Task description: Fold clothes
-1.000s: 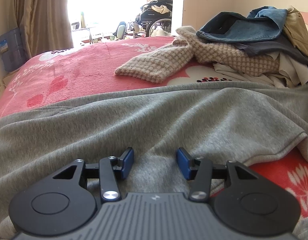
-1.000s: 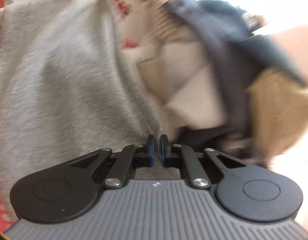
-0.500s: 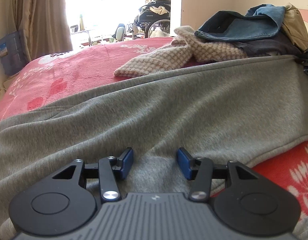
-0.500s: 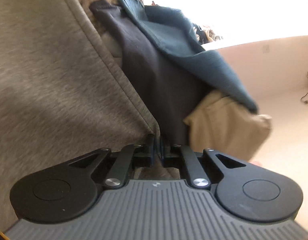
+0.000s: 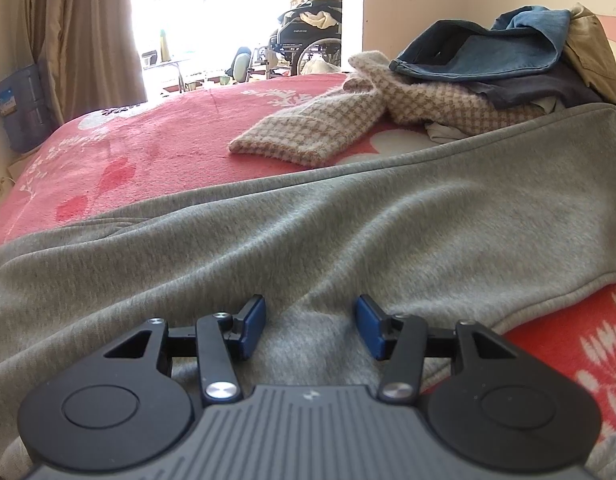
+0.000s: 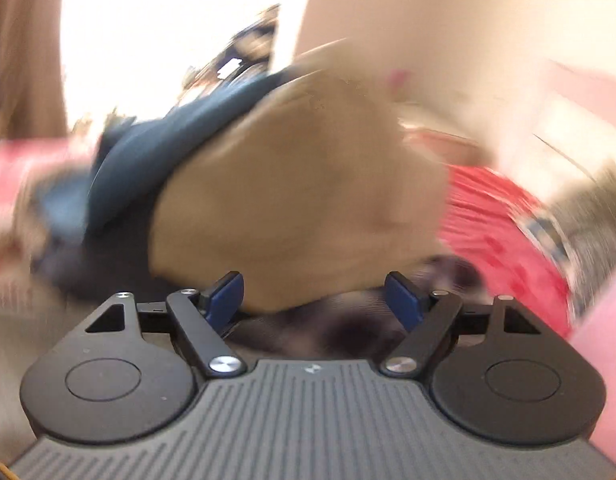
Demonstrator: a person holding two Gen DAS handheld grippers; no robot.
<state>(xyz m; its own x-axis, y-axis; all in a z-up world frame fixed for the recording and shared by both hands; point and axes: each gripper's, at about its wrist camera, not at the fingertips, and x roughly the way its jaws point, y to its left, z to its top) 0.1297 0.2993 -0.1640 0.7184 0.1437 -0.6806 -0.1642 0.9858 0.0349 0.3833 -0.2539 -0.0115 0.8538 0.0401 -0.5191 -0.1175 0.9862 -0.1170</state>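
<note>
Badly smeared by motion blur on the right wrist view: only a tan garment (image 6: 300, 184) and a dark blue garment (image 6: 148, 160) readable ahead, edges lost, a red patch at 3 o'clock. Right gripper (image 6: 315, 300) spread wide, blue pads apart, nothing between them. Sharper on the left wrist view: left gripper (image 5: 311, 326) also parted, pads resting low over the grey sweatshirt (image 5: 347, 220), gripping nothing. Soft fleecy knit, gently rippled, spread across the red floral bed cover (image 5: 148, 148) from 9 to 3 o'clock, near hem cut off behind the gripper body, far corner running out of view at 2 o'clock. Beyond it, at 1 o'clock, a heaped clothes pile (image 5: 507, 68): fuzzy houndstooth knit (image 5: 327, 124), denim, tan cloth, lower layers buried. At 12 o'clock a wheelchair (image 5: 308, 40), washed out by window glare; brown curtain (image 5: 88, 28) at 10 o'clock.
</note>
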